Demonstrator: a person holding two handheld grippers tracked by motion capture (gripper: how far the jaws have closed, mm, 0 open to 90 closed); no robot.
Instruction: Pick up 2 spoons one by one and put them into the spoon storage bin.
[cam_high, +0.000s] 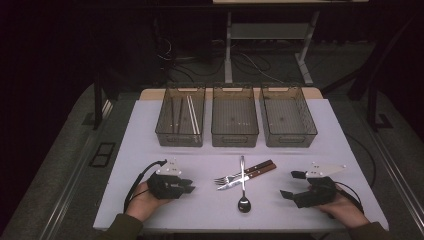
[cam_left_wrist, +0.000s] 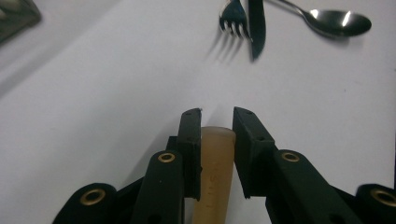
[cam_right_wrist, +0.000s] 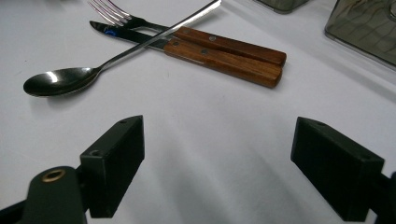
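**Left jaws on a pale stick, right jaws wide and waiting**

On the left of the white table (cam_high: 320, 145), the left gripper (cam_high: 189, 188) lies low near the front edge. Its own view shows the jaws drawn close together with a pale stick (cam_left_wrist: 216, 158) between them, both pads against its sides, so it reads as grasped. The stick's end sits just inside the fingertips, and what it is exactly I cannot tell.

To carry it well, I'd keep the squeeze firm, lift straight up and hold the stick level. The likely goal is the left bin (cam_high: 165, 131), where two similar pale sticks (cam_high: 192, 115) already lie.

In the middle, the fork (cam_high: 226, 178) and the knife (cam_high: 250, 176) lie side by side with their wooden handles touching. The spoon (cam_high: 243, 202) lies across them, bowl toward the person.

At the right, the right gripper (cam_high: 290, 184) has its jaws spread wide and holds nothing, well apart from the cutlery
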